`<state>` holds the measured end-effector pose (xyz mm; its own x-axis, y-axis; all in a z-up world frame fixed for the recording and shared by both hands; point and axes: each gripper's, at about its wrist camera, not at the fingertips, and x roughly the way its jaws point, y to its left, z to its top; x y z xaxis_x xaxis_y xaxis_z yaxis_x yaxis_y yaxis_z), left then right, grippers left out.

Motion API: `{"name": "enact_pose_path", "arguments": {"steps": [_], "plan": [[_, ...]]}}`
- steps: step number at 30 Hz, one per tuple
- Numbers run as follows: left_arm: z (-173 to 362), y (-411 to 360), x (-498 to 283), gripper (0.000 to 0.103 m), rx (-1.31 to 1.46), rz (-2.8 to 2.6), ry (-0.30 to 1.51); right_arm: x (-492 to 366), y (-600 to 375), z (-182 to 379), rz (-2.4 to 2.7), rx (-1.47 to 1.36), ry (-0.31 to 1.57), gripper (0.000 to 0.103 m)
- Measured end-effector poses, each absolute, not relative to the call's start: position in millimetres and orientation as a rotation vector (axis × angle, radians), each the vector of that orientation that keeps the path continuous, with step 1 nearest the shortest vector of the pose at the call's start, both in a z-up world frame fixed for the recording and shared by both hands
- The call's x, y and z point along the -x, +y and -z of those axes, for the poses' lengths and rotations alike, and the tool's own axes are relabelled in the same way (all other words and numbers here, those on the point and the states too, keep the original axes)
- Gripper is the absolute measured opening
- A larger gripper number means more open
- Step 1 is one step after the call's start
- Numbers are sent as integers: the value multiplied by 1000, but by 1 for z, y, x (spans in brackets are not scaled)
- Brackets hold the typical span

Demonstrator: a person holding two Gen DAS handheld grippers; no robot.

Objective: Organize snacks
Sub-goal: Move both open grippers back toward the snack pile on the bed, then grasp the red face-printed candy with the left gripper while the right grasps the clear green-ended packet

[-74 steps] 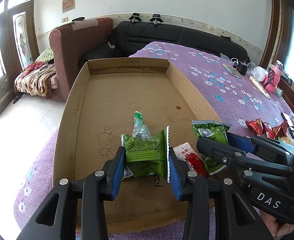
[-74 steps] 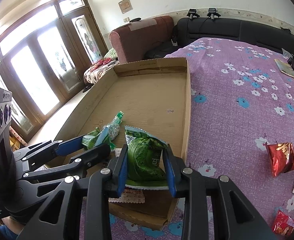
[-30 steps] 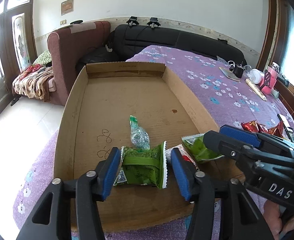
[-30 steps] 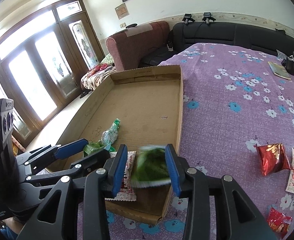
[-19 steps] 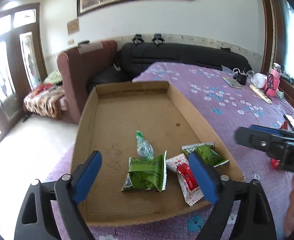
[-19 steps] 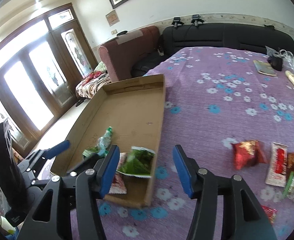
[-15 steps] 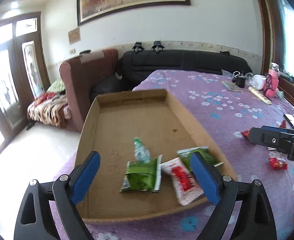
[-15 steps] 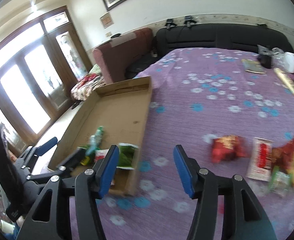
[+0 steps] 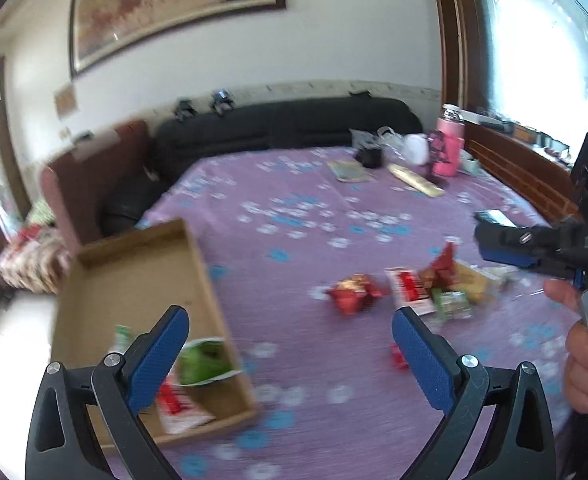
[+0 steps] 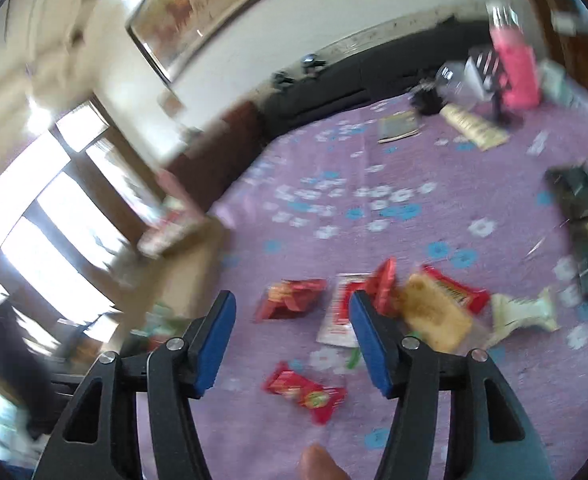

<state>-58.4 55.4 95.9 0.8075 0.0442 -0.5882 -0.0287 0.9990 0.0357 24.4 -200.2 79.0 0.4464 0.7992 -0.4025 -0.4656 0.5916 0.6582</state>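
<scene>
The cardboard tray lies at the left on the purple flowered cloth. It holds a green packet and a red-and-white packet. My left gripper hangs over the cloth just right of the tray, jaws opening wide, with nothing between them. Loose snacks lie further right: a red packet, a white-and-red packet, a tan packet and another red one. My right gripper hovers above this pile, jaws opening and empty. Both views are blurred.
A pink bottle, a booklet and small items stand at the far end of the cloth. A black sofa and a brown armchair lie beyond. A dark flat device rests at the right. A hand holds the right gripper.
Both grippers let go of their green packets in the tray, opened, and swung right towards the loose snacks on the cloth.
</scene>
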Motion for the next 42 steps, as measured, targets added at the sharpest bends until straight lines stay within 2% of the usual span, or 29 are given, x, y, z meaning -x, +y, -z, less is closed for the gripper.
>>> {"name": "enact_pose_path", "arguments": {"steps": [4,7,15,20,24,26,36,40,42], "plan": [[-103,42,47,103,6,-40,666,-33,-220,-82,-1058,-707,764,69],[-108,34,42,103,12,-33,645,-38,-223,-77,-1120,-798,793,69],[-97,23,23,103,-2,7,696,-41,-218,-75,-1049,-744,798,69],[-81,22,16,103,-26,26,757,-38,-219,-78,-802,-587,764,69],[-69,17,12,103,-14,111,813,-43,-208,-69,-648,-463,824,67],[-64,10,11,103,-28,142,832,-48,-206,-64,-647,-465,858,64],[-22,-23,-10,102,-66,248,987,-52,-211,-55,-611,-470,891,64],[-10,-33,-10,77,-87,269,1015,-52,-207,-53,-611,-458,908,64],[-10,-40,-6,71,-125,248,992,-52,-205,-51,-608,-451,918,64]]}}
